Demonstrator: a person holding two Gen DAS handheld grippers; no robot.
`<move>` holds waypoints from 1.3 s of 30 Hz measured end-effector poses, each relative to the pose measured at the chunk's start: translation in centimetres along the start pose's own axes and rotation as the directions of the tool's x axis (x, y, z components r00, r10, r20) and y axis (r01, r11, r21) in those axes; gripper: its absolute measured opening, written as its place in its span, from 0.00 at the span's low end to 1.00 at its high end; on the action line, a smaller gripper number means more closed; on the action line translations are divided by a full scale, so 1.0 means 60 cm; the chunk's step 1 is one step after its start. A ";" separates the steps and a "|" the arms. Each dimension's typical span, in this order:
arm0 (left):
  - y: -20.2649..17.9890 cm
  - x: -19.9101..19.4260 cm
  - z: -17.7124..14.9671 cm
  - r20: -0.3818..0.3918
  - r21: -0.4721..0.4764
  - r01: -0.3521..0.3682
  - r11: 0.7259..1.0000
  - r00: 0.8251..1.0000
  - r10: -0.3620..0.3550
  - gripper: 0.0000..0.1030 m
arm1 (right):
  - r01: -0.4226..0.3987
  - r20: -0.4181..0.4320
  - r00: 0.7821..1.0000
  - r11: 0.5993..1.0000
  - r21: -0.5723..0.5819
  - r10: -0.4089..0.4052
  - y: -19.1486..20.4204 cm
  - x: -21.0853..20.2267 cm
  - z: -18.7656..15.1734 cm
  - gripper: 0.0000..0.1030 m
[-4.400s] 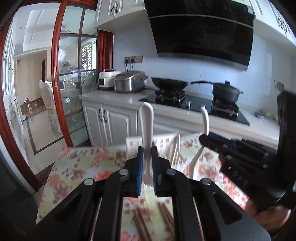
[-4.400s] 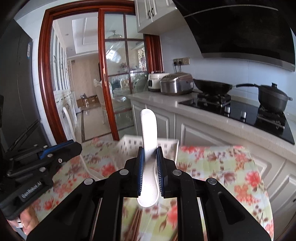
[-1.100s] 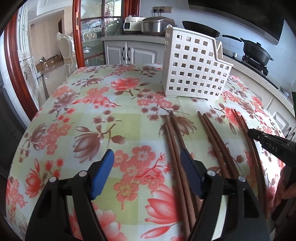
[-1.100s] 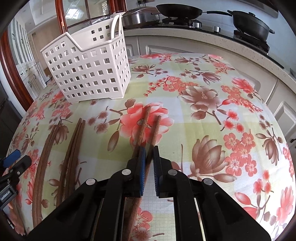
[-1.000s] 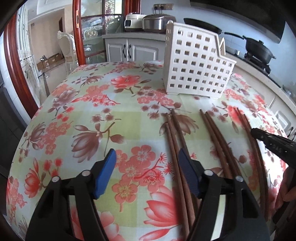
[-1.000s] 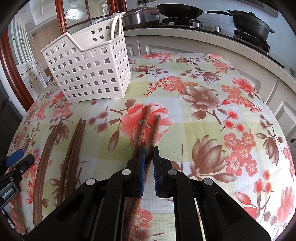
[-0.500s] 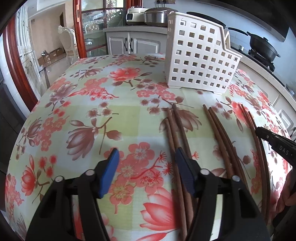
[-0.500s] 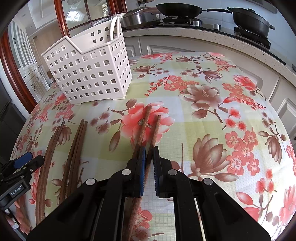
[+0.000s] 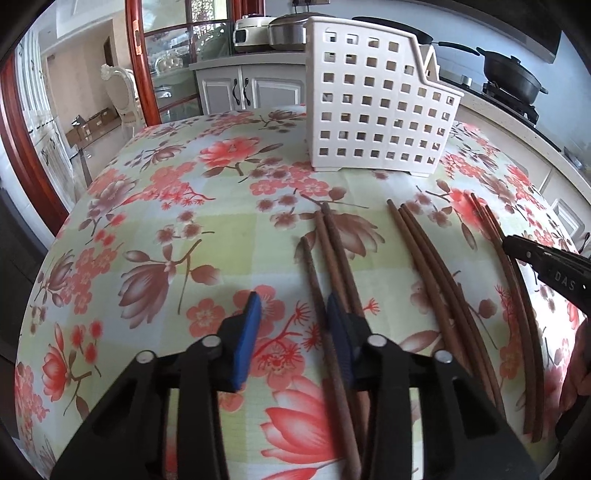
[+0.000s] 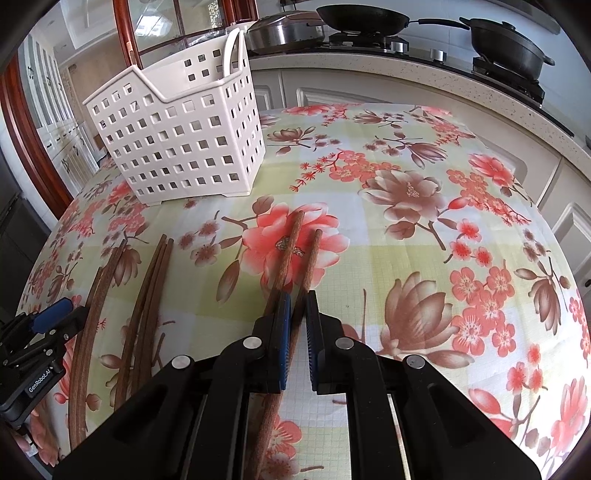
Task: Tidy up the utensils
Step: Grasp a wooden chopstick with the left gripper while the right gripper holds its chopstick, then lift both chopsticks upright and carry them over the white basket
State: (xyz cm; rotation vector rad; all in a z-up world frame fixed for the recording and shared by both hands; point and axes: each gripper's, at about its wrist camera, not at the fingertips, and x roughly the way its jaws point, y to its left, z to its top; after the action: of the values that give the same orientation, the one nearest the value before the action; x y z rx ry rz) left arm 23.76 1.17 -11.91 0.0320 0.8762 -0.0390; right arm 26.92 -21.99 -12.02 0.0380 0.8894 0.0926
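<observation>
Table (image 9: 155,206) under a floral cloth, pink and brown blooms on pale green checks. Kitchen counter (image 10: 424,77) behind it with a hob, a wok (image 10: 362,16) and a black pot (image 10: 509,44); rice cookers (image 9: 273,31) further along.

White perforated basket (image 9: 373,107) stands upright on the far half of the table; a white handle (image 10: 232,55) sticks up out of it at the back, seen from the right wrist.

Brown chopsticks lie flat on the cloth in front of the basket, in three loose groups, all pointing roughly toward it. Left group (image 9: 334,258): three sticks, close together. Middle group (image 9: 424,258): several sticks bunched and touching. Right group (image 9: 506,280): long sticks near the table's right edge.

Left gripper (image 9: 291,325): jaws apart, blue pads (image 9: 247,328) either side of bare cloth; the right-hand finger sits over or against the left group, contact not clear. Nothing held.

Right gripper (image 10: 297,332): jaws nearly together, clamped on one stick of the right group, which runs between the pads and out ahead over a pink flower. A second stick lies just beside it, at the inner edge of the other pad; whether it is also gripped I cannot tell. From the left wrist, only this gripper's black tip shows at the right edge.
</observation>
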 end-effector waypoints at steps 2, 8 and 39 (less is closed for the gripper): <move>-0.006 -0.001 0.000 0.002 0.014 0.002 1.000 1.000 -0.002 0.24 | 0.013 -0.004 1.000 1.000 -0.018 -0.013 0.004 0.001 0.001 0.09; -0.015 -0.002 -0.001 0.000 0.039 0.023 0.999 1.000 -0.023 0.07 | -0.039 0.009 0.999 0.999 0.008 0.039 -0.009 -0.004 -0.003 0.07; 0.014 -0.185 0.044 0.254 0.005 0.111 0.994 0.961 -0.108 0.05 | -0.127 0.297 0.946 0.991 -0.034 0.131 -0.009 -0.182 0.021 0.06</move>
State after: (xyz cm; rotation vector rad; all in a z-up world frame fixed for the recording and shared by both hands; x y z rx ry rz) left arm 18.72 2.10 -1.66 -0.0298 0.6210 -0.1399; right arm 21.12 -23.55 -2.80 0.0948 0.5821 0.2101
